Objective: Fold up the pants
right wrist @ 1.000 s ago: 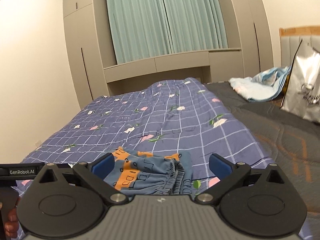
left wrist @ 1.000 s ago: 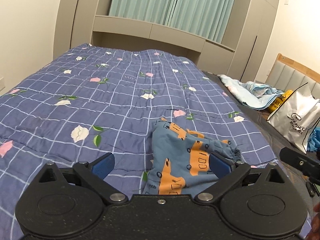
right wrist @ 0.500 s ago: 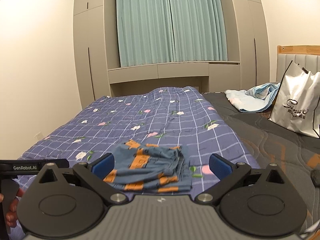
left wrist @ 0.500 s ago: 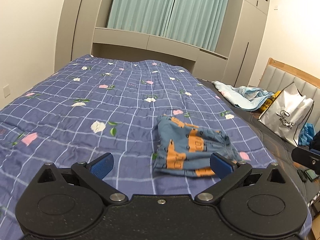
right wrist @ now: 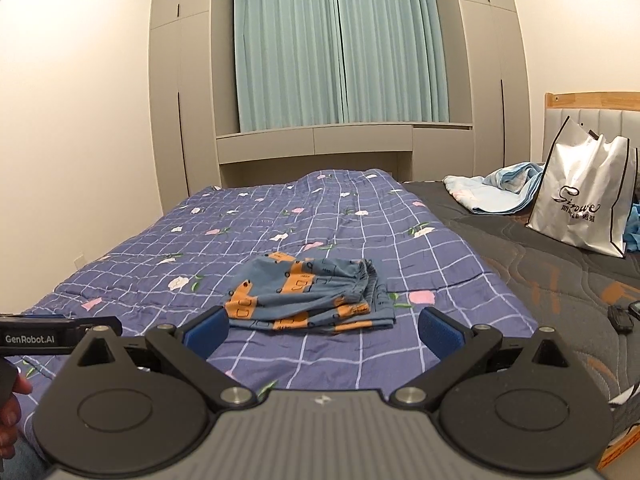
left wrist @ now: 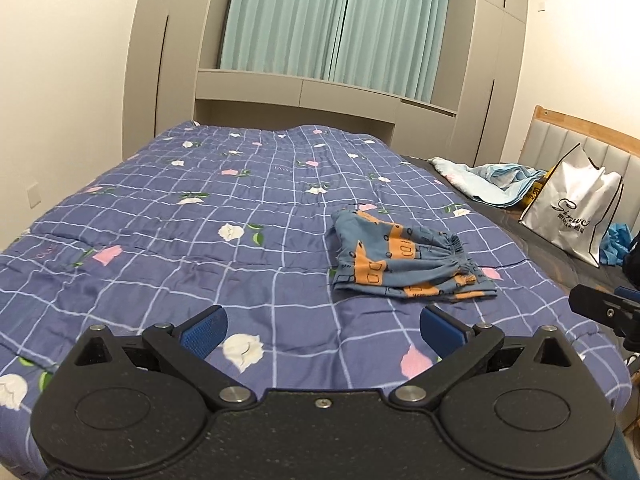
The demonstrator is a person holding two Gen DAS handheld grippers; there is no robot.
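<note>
The blue pants with orange car print (left wrist: 404, 258) lie folded in a small flat bundle on the bed's purple checked flower quilt (left wrist: 200, 240), elastic waistband toward the right. In the right wrist view the pants (right wrist: 312, 294) lie just beyond the fingers. My left gripper (left wrist: 322, 326) is open and empty, above the quilt, nearer than the pants and to their left. My right gripper (right wrist: 322, 328) is open and empty, held back from the bundle's near edge. Neither touches the pants.
A white shopping bag (right wrist: 588, 200) and a crumpled light blue cloth (right wrist: 496, 190) lie on the dark mattress (right wrist: 560, 280) to the right. Small dark objects (right wrist: 622, 318) lie near the mattress edge. Wardrobes and green curtains stand behind the bed.
Both grippers have pulled back and risen away from the pants. The pants now lie free on the quilt, farther from both sets of fingers.
</note>
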